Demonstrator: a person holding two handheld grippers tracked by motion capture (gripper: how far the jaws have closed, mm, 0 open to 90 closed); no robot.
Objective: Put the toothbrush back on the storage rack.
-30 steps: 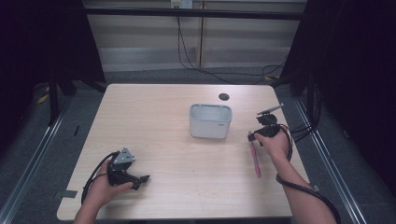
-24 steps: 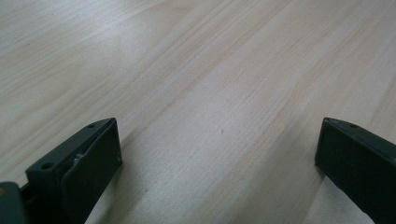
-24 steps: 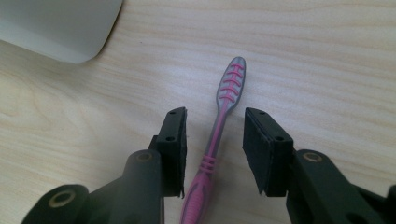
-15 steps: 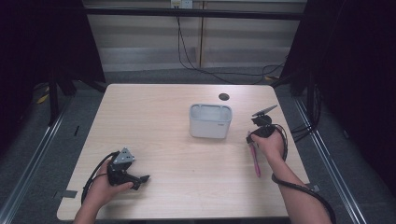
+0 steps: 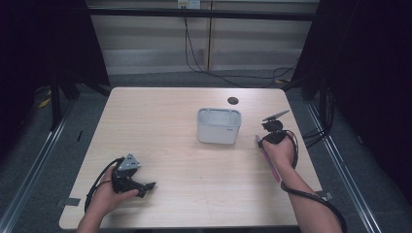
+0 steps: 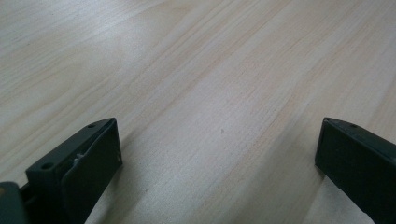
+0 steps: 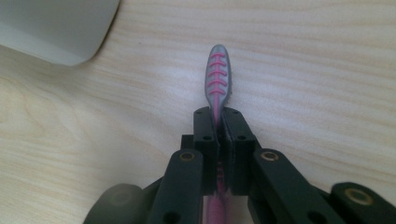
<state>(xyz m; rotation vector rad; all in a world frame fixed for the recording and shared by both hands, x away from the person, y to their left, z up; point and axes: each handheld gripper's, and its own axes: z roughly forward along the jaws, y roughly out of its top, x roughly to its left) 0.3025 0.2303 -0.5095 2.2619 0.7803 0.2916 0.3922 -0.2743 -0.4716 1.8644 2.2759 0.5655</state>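
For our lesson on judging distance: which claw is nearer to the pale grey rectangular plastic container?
Right. The right claw sits just beside the pale grey rectangular plastic container, gripping a pink toothbrush. The left claw rests far off, near the table's front-left corner.

Light wooden table (image 5: 165, 126), pale grain running lengthwise. Grey rectangular container (image 5: 218, 125) near the centre; small dark round disc (image 5: 232, 100) beyond it toward the far edge; pink toothbrush (image 5: 270, 162) flat on the surface just right of the container.
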